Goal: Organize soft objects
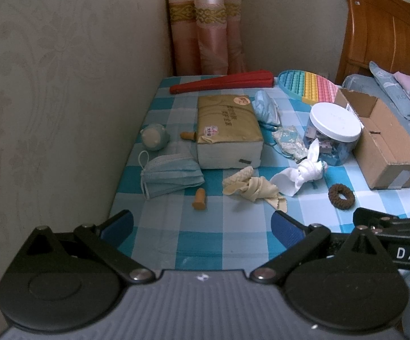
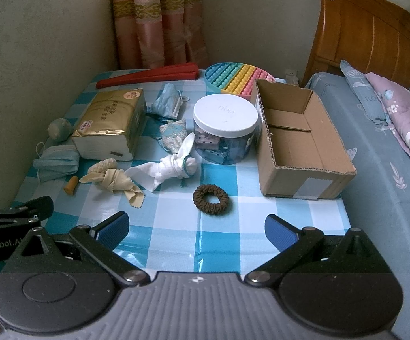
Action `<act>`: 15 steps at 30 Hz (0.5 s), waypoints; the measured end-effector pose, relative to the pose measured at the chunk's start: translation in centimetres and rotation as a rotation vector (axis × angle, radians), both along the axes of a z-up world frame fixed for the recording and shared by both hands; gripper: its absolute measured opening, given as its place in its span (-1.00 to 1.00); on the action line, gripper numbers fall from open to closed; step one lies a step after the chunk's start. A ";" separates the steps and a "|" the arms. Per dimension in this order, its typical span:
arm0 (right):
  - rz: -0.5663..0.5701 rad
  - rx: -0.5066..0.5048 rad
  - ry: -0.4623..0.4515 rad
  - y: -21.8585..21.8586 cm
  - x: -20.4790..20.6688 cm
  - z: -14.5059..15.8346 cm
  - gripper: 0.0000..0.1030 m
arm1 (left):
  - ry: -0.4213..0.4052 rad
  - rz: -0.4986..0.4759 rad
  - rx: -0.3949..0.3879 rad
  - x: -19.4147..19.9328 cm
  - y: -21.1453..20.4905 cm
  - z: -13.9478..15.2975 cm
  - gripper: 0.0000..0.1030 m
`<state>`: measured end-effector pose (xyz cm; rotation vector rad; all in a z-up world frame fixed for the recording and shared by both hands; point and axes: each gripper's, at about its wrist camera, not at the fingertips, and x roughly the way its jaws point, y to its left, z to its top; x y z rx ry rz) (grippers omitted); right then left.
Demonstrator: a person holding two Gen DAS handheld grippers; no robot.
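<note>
Soft things lie scattered on a blue checked tablecloth [image 2: 176, 212]: a brown hair scrunchie [image 2: 210, 199] [image 1: 341, 196], a knotted white cloth [image 2: 165, 170] [image 1: 298, 175], a knotted cream cloth [image 2: 111, 182] [image 1: 250, 188], blue face masks [image 1: 168, 174] [image 2: 56, 164], a floral mask [image 2: 173, 134], and orange earplugs [image 1: 199, 202] [image 2: 70, 184]. An open cardboard box [image 2: 292, 144] [image 1: 380, 138] stands empty on the right. My left gripper [image 1: 202, 225] is open and empty near the front edge. My right gripper [image 2: 196, 228] is open and empty, just short of the scrunchie.
A gold tissue pack [image 1: 227, 130], a clear jar with a white lid [image 2: 224, 127], a rainbow pop-it toy [image 2: 236, 78], a red folded fan [image 1: 222, 83] and a small round green toy [image 1: 154, 136] share the table. A wall is left, curtains behind, a bed [image 2: 375, 155] right.
</note>
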<state>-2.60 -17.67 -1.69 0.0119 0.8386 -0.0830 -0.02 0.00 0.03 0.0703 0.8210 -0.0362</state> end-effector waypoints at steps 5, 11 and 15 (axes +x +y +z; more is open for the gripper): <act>-0.001 0.000 -0.001 0.0 0.0 0.0 1.00 | 0.000 -0.001 0.000 0.0 0.0 0.0 0.99; 0.003 -0.005 -0.003 0.1 0.2 0.2 1.00 | -0.003 -0.001 -0.002 0.4 -0.2 0.3 0.99; 0.004 -0.006 -0.005 0.1 0.2 0.3 1.00 | -0.004 -0.001 -0.002 0.4 -0.2 0.4 0.99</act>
